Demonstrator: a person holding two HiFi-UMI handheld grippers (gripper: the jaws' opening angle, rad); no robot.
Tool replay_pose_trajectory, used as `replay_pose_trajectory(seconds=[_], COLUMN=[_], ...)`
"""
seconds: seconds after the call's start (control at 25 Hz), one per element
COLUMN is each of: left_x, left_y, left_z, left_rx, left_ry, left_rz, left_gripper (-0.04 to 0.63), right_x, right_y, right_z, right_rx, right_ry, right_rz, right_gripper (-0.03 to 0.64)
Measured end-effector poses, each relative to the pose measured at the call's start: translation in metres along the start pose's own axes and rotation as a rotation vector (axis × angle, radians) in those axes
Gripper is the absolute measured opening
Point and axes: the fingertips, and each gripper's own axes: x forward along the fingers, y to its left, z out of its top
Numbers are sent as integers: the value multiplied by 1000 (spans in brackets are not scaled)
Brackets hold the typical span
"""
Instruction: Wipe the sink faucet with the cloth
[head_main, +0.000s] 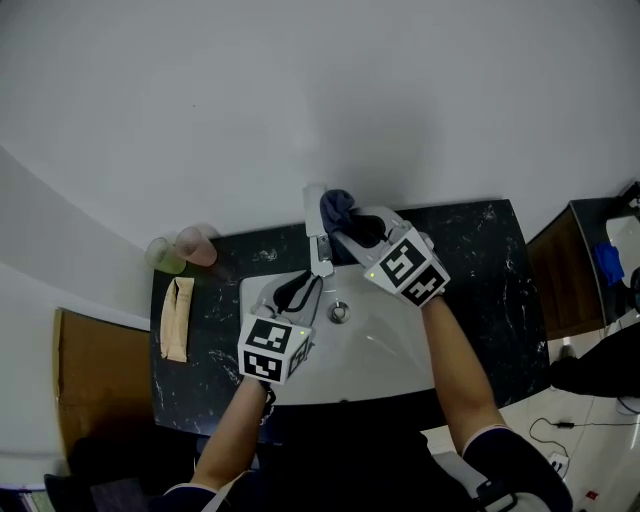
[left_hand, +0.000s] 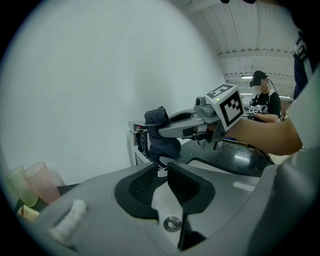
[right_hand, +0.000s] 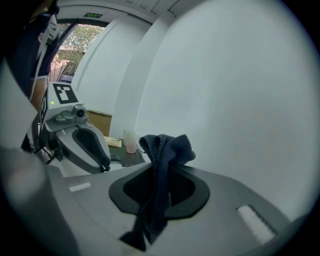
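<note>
The right gripper (head_main: 346, 228) was clenched on the dark blue cloth (head_main: 337, 208), which hung bunched from its jaws right beside the top of the faucet (head_main: 321, 252). The left gripper (head_main: 312, 284) sat at the faucet's spout end over the sink (head_main: 395, 352), jaws narrowly apart around it; whether they pinched it could not be told. Two cups (head_main: 183, 250) stood well left of the faucet

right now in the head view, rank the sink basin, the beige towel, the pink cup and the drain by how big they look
Largest to smallest:
1. sink basin
2. beige towel
3. pink cup
4. drain
The cup stands farther from the camera than the drain, so that gap may be understated.
</note>
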Motion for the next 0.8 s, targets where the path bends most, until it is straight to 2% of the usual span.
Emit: replay_pose_trajectory(seconds=[0.24,0.36,0.48,0.56,0.64,0.8], left_x=[2,2,3,5,4,4], left_y=[3,4,-2,0,1,-1], left_z=[0,0,0,2,2,2], left_rx=[13,7,-10,-14,-18,-24], left_ry=[-17,-21,-22,-28,-33,-38], left_rz=[-4,-11,-20,-19,-21,-37], left_gripper=[64,64,64,64,64,64], right_x=[-17,-32,-49,-45,-31,7], right_y=[31,24,5,-2,0,7], right_z=[-2,12,43,68,83,69], right_rx=[-66,-88,-133,-186,-231,-259], right_ry=[52,37,-23,-63,-64,58], right_rz=[24,-34,-118,-128,-86,52], right_gripper=[67,67,67,67,67,67])
